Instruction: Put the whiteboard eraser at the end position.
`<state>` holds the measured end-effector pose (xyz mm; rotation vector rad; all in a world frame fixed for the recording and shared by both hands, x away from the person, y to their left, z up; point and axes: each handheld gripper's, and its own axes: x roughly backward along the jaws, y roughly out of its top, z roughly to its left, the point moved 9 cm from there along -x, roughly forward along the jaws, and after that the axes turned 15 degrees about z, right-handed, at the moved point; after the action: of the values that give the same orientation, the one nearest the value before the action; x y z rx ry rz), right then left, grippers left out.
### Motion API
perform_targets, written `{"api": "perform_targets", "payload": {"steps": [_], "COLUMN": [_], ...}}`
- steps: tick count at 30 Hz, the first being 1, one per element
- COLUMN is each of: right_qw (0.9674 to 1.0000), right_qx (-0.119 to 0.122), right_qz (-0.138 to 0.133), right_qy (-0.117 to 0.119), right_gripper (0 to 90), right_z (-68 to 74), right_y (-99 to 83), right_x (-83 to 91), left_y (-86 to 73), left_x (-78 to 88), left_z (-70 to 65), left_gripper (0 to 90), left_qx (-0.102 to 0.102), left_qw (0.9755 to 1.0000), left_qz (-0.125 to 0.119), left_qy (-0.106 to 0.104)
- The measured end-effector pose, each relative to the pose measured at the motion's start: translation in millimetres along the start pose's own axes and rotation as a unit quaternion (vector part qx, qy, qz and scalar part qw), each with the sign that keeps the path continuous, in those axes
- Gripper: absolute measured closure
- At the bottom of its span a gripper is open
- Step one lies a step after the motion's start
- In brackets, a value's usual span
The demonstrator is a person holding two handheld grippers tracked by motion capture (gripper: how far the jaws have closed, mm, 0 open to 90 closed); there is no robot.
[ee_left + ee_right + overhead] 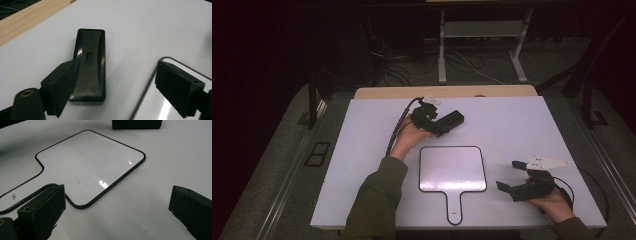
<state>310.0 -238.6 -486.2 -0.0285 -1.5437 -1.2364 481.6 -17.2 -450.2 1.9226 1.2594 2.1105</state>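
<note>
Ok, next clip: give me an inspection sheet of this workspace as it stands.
Surface: white tabletop, wooden strip at far edge.
Job's things: black eraser lying flat; paddle-shaped whiteboard wiped clean.
Clutter: nothing seen.
Grippers: left hand-held gripper open, eraser beside one jaw, unpressed; right hand-held gripper open, empty, near the whiteboard.
Cables: gripper cable on the table; loose wires on floor beyond.
Surroundings: dark room, metal stand legs.

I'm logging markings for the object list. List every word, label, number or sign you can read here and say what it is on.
No text reads clearly.
Small dark mark on the handle of the whiteboard paddle: too small and blurred to read.
Small raised rectangle, perhaps a moulded label, on the middle of the black eraser: blurred, unreadable.
White table: no writing seen.
</note>
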Motion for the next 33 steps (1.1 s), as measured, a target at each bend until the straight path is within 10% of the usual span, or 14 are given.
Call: {"api": "perform_targets", "payload": {"steps": [33], "right_qw": [0.9999], "right_qx": [-0.003], "right_qz": [0.012], "right_qy": [0.002], "right_gripper": [0.0], "right_z": [1.0], "right_y": [-2.9], "right_x": [-5.6], "left_y": [-91.1], "left_x": [42.0], "left_z": [-45.3], "left_gripper": [0.1], "left_qx": [0.009], "left_qw": [0.999], "left_qz": [-0.038], "left_qy": [0.021]}}
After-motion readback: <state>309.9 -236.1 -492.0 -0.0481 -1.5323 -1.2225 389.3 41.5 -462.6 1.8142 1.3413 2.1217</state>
